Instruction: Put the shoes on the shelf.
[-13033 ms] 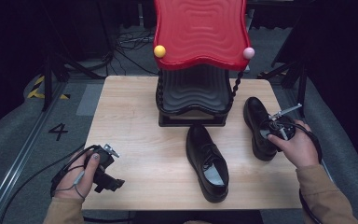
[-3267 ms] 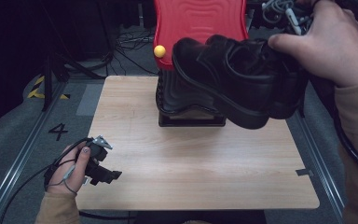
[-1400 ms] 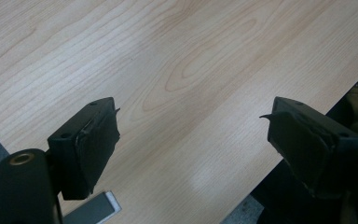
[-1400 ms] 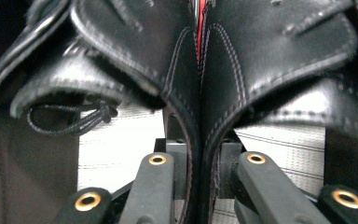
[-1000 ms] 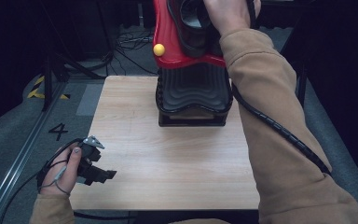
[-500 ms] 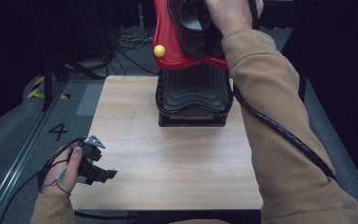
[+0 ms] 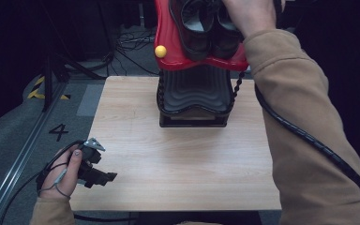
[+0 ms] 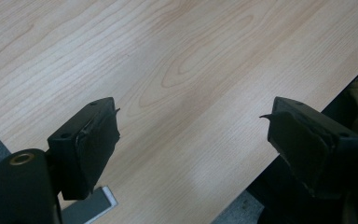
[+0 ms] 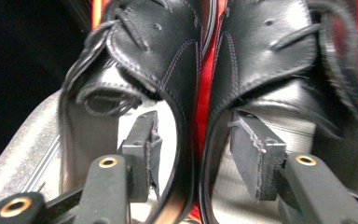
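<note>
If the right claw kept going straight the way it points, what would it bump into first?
Probably the two black shoes on the red shelf. The right claw has just been opening; one jaw sits inside each shoe, with their touching sides between. Depth is hard to judge.

Wooden table [image 7: 178, 159]: light wood-grain top, bare across its near half. Dark ribbed lower tier [image 7: 194, 91] of the stand, seated on a black base at the table's far middle. Yellow ball [image 7: 160, 51] on the stand's left edge. Grey floor with a painted number 4 [image 7: 58, 132], yellow-black hazard tape [image 7: 40, 88] and loose cables [image 7: 131, 40] behind.
</note>
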### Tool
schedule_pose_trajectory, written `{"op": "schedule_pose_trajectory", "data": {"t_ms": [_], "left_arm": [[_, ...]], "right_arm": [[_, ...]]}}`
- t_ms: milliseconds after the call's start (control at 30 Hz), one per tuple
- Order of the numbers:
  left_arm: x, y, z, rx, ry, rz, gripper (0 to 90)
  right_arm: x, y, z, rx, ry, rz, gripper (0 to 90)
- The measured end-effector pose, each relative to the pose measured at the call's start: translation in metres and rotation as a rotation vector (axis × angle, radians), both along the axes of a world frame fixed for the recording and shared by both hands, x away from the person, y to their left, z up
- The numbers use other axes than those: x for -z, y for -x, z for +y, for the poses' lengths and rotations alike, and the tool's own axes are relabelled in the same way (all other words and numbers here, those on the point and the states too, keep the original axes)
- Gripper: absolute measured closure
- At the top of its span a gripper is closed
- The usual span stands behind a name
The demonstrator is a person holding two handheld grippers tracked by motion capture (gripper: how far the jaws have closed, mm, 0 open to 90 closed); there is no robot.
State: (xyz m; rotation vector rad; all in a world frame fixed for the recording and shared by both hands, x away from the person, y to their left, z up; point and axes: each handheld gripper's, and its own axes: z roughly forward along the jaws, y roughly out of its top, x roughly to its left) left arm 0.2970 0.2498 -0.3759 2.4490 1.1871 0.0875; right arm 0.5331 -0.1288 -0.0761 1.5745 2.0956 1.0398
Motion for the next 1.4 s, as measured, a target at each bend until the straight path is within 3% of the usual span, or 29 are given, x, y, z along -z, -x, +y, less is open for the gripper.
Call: {"op": "schedule_pose_trajectory", "data": {"t_ms": [167,333,467,767,967,1267,1400], "left_arm": [[-0.001,0.003,0.000,-0.003,-0.003,-0.002,17.0],[0.000,0.005,0.001,-0.011,-0.004,0.004,17.0],[-0.001,0.005,-0.001,-0.011,-0.009,0.005,17.0],[-0.003,0.002,-0.006,0.001,-0.013,-0.020,17.0],[-0.001,0.000,-0.007,-0.004,-0.016,-0.006,17.0],[0.000,-0.001,-0.008,-0.002,-0.017,-0.003,17.0],[0.000,-0.001,-0.009,0.002,-0.021,-0.004,17.0]], "right_arm": [[-0.008,0.017,-0.020,-0.037,0.007,-0.003,49.8],[-0.013,0.041,-0.049,-0.135,0.023,-0.001,46.9],[-0.015,0.058,-0.069,-0.173,0.024,0.000,46.0],[-0.010,0.086,-0.106,-0.199,0.033,0.006,44.1],[-0.004,0.105,-0.135,-0.204,0.020,0.008,43.1],[0.008,0.117,-0.155,-0.210,0.028,0.026,42.3],[0.021,0.122,-0.163,-0.215,0.021,0.043,42.3]]}}
